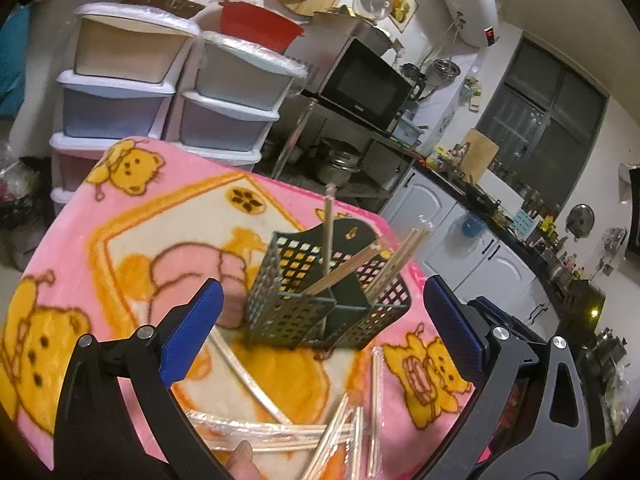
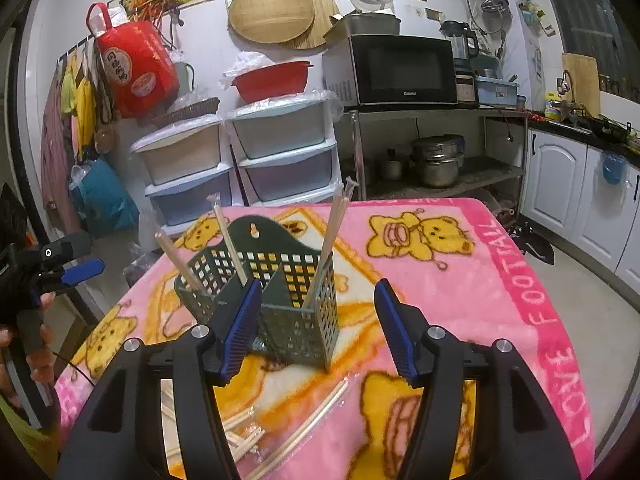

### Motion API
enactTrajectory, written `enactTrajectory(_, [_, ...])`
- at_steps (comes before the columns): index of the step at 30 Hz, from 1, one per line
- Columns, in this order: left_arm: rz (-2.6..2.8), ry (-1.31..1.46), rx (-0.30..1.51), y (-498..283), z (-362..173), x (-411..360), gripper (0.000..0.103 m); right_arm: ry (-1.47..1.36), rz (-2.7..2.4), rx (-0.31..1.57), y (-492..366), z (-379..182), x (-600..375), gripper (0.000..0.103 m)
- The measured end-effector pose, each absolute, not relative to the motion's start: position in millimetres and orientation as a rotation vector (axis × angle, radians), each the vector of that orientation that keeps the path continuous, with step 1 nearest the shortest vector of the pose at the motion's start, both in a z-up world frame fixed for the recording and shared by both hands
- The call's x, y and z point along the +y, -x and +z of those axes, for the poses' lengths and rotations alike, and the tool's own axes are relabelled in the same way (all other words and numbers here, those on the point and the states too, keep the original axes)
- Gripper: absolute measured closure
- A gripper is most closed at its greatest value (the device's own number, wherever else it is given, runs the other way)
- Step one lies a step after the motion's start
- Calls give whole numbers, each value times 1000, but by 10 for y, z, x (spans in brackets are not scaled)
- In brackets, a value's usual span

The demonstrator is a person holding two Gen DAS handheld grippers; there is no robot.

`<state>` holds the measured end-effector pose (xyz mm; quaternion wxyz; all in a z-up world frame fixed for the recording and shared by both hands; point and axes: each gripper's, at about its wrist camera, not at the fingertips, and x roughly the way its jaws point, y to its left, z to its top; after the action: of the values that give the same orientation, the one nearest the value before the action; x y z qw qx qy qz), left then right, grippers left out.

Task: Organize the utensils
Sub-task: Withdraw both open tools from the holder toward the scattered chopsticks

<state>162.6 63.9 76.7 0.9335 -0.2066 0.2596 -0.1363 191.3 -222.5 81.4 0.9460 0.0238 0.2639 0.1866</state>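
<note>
A dark green mesh utensil caddy [image 1: 288,304] [image 2: 296,332] stands upright on the pink bear blanket [image 1: 80,240] [image 2: 480,300]. Several wrapped wooden chopsticks [image 1: 396,260] [image 2: 336,224] lean in its compartments. More wrapped chopsticks [image 1: 344,436] [image 2: 240,436] lie loose on the blanket in front of it. My left gripper [image 1: 322,332] is open wide just short of the caddy, above the loose chopsticks, with nothing between its pads. My right gripper [image 2: 318,334] is open near the caddy's front, holding nothing. In the right wrist view the left gripper [image 2: 76,272] shows at the far left.
Stacked plastic drawers [image 2: 240,160] and a metal shelf with a microwave [image 2: 400,72] and pots stand behind the table. White cabinets [image 2: 580,184] run along the right. A person's hand [image 2: 36,356] grips the left tool. The blanket's right side [image 2: 520,264] is bare.
</note>
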Motion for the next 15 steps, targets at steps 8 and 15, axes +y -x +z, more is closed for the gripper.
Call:
enactTrajectory(8, [-254, 442, 564, -1533, 630, 731, 11, -36, 398, 571, -1857, 712, -2194, 46])
enactTrajectory(15, [-242, 443, 600, -1472, 498, 767, 11, -19, 428, 603, -1799, 617, -2100, 46])
